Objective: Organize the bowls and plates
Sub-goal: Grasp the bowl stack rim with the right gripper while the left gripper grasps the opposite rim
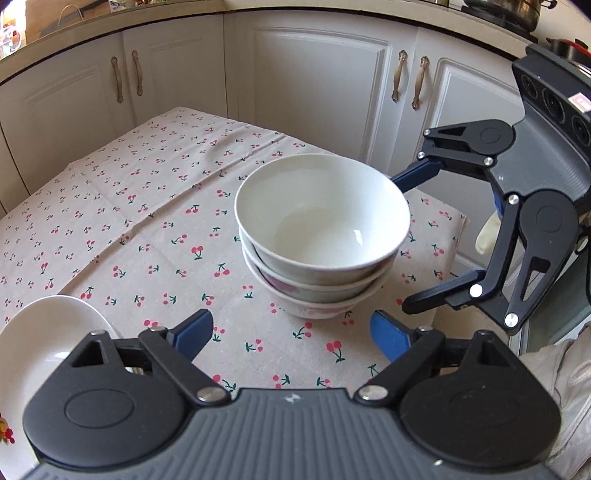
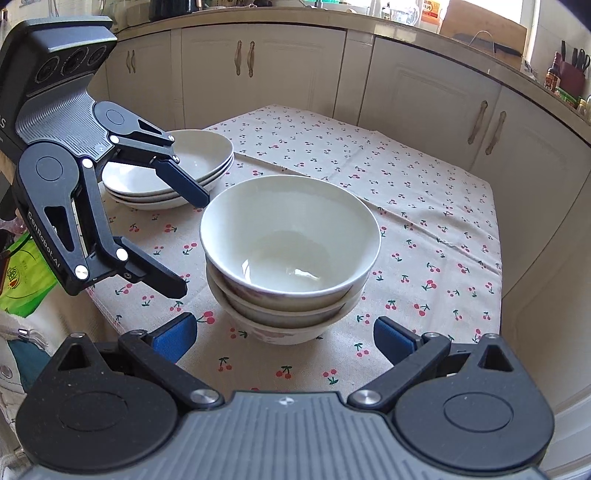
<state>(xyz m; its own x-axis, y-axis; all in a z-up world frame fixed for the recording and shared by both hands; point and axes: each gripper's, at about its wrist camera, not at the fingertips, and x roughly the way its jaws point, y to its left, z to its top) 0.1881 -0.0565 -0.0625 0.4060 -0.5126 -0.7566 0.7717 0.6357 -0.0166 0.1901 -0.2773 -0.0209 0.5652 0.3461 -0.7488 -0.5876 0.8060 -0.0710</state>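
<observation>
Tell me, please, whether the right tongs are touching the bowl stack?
Apart. The right wrist view shows tablecloth between the open right tongs and the bowl stack.

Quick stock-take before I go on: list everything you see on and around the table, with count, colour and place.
White ceramic bowls: three, nested in one stack, middle of the table.
White shallow ceramic plates: three, stacked, on the table's left side beyond the bowls in the right wrist view.
Cherry-print cloth: one, beige with red cherries, covering the table.
Cream cabinet doors: several, with bronze handles, behind the table.
Metal pot: one, silver, on the counter at the far right.
Left claw: black with blue pads, open, empty, near the bowls.
Right claw: black with blue pads, open, empty, facing the bowls.
</observation>
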